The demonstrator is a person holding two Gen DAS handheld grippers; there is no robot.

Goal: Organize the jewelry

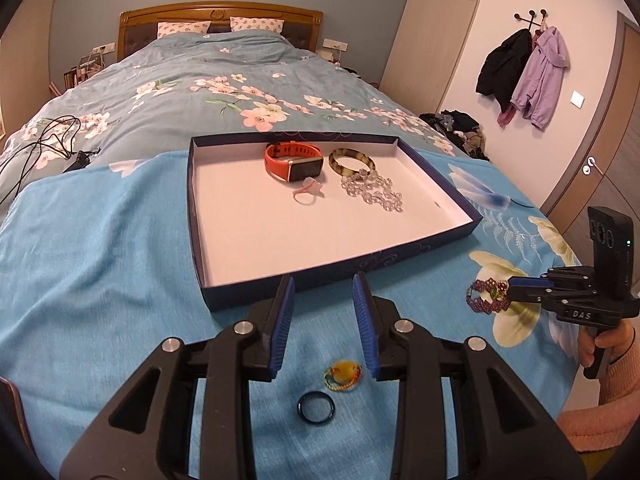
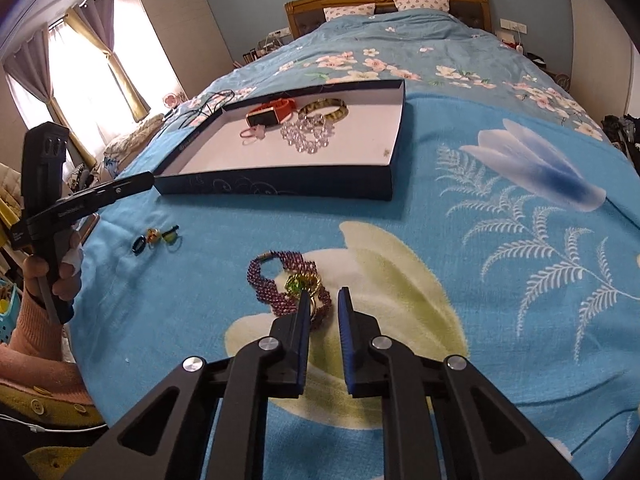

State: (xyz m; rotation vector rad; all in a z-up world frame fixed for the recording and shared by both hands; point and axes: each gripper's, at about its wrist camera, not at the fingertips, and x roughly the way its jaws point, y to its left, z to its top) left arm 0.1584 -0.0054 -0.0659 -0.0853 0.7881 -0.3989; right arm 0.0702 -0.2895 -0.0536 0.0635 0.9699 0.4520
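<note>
Left gripper (image 1: 323, 280): we found its jaws moderately apart and empty, hovering just short of the tray's near wall.
Yellow charm ring (image 1: 343, 374) and dark ring (image 1: 316, 405): both lay on the blue cloth (image 1: 100, 260) beneath the left gripper, outside the tray and not yet gathered.
Purple beaded bracelet (image 2: 276, 284): it lay on the cloth right of the rings, well short of the tray, with a green-stone ring (image 2: 300, 282) resting on it.
Right gripper (image 2: 325, 294): we saw only a narrow gap between the pads, one fingertip touching the bracelet; whether a strand was pinched we could not tell.
Step in hand: we judged it to be picking up the bracelet. A good grip would take the beaded band squarely between the pads, not at the tip, and keep the loose ring from sliding off on the lift.
Tray (image 1: 420, 241): an orange watch (image 1: 294, 162), mottled bangle (image 1: 352, 160), clear bead string (image 1: 372, 192) and pink ring (image 1: 306, 194) crowded its far half; the near half was bare.
Obstacles: the tray's raised wall had to be cleared, and soft bedding might let small pieces roll.
Surroundings: black cables (image 1: 48, 136) lay far left, hung coats (image 1: 524, 68) far right, both well apart.
</note>
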